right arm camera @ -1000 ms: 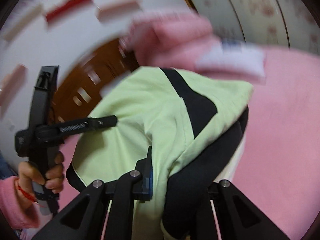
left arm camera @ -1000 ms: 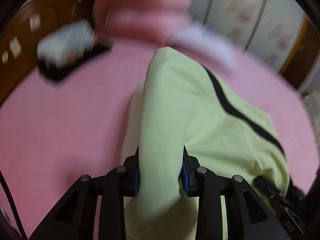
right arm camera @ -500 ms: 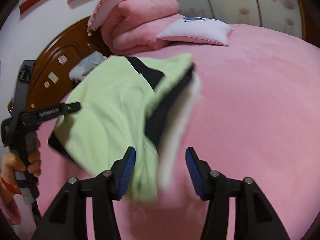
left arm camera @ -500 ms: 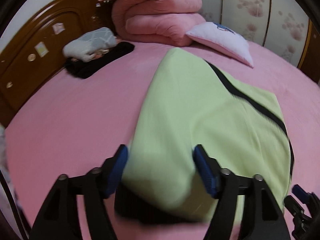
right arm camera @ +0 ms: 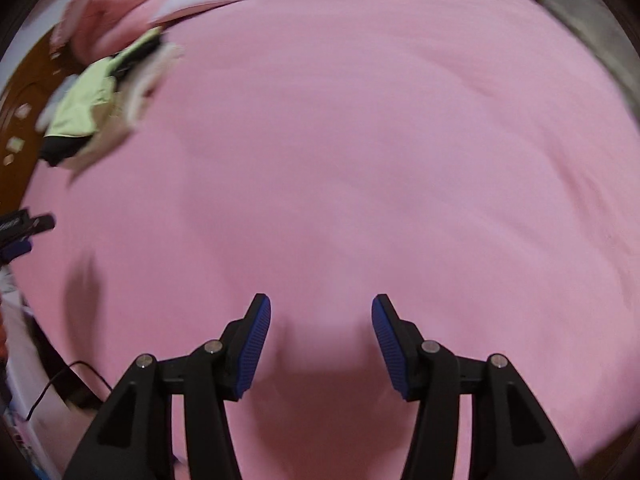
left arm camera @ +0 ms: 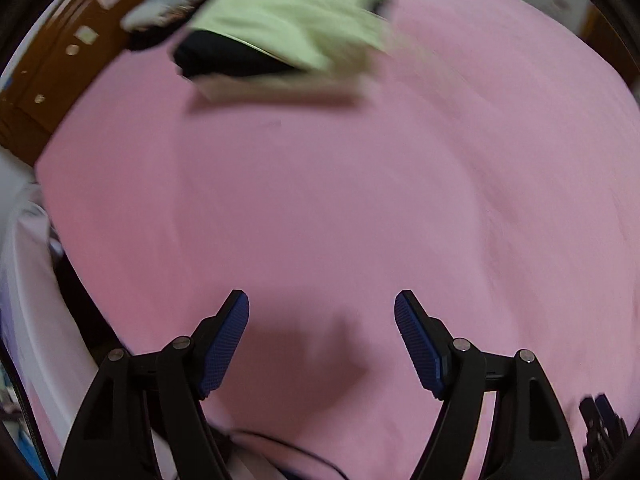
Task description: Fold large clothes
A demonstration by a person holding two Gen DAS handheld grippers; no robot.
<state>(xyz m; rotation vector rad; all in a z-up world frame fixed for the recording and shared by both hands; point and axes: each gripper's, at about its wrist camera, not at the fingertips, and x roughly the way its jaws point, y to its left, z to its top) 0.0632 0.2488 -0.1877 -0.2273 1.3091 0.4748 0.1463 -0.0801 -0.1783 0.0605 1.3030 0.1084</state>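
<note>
Garment (left arm camera: pixel 280 20): folded, green-black, on bed (left arm camera: pixel 320 200), well beyond both tongs.
Left tongs (left arm camera: pixel 322 304): opening, nothing between.
Right tongs (right arm camera: pixel 321 306): apart, nothing between.

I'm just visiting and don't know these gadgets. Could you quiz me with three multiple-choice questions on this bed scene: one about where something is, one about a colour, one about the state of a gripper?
1. Where does the folded green garment lie?
A. far up the bed, near the wooden headboard
B. between the left gripper's fingers
C. on the floor

2. What colour is the bed sheet?
A. white
B. pink
C. blue

3. What is between the right gripper fingers?
A. the green garment
B. a pillow
C. nothing, they stand apart

Answers:
1. A: the garment sits at the far end by the headboard, clear of both grippers.
2. B: pink fills both views.
3. C: only bare sheet shows between the blue pads.
</note>
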